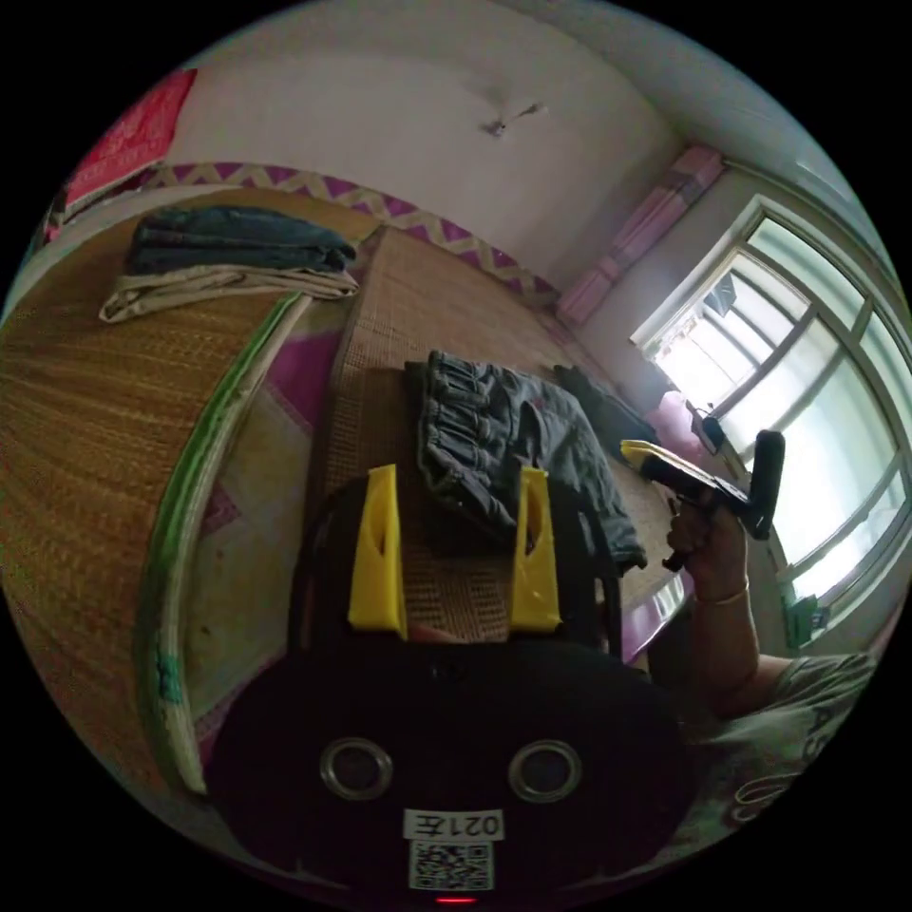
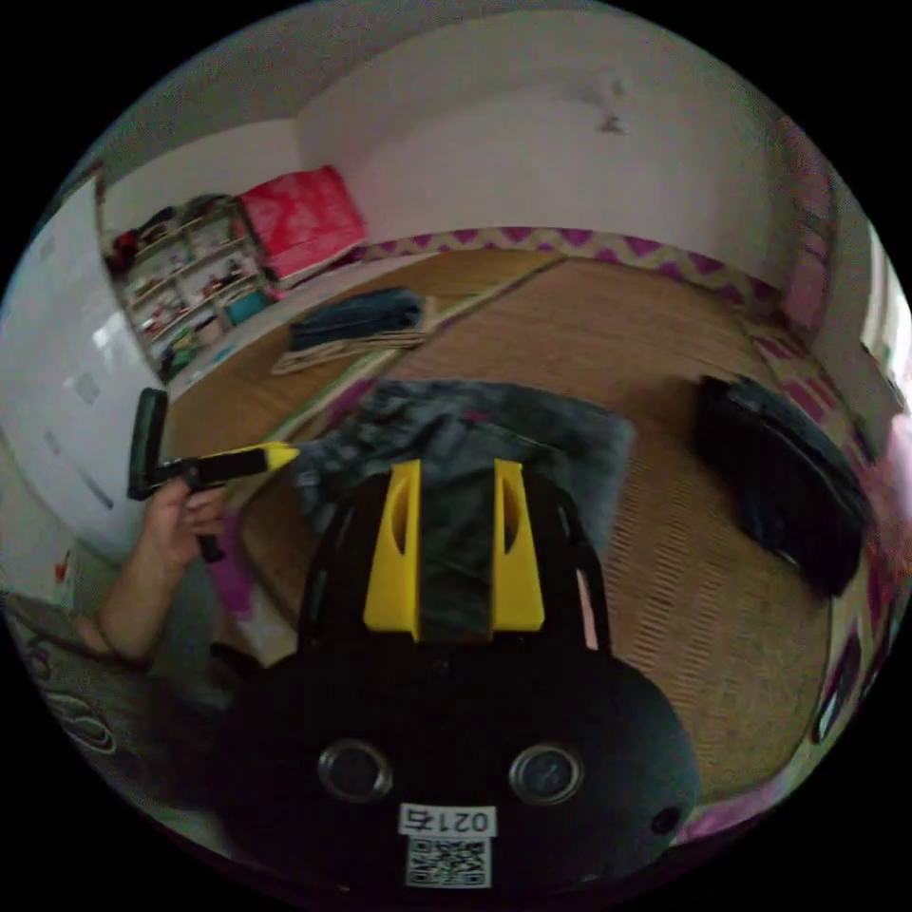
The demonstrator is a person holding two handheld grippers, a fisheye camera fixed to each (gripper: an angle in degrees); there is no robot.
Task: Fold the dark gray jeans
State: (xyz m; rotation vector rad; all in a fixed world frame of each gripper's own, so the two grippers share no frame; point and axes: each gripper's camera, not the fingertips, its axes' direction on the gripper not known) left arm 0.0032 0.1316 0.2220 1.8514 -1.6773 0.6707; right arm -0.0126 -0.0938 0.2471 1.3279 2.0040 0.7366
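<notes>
Jeans (image 2: 494, 446) folded on mat (image 2: 684, 532) | left gripper (image 1: 454, 551), right gripper (image 2: 454, 560) jaws apart, empty | step: likely finished; next: set aside.

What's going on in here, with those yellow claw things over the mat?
A person holds a two-jaw gripper in each hand above a woven mat. The dark gray jeans lie on it in a folded bundle. The left gripper and right gripper are both open and hold nothing. Another dark garment lies nearby, and folded clothes are stacked further off.
</notes>
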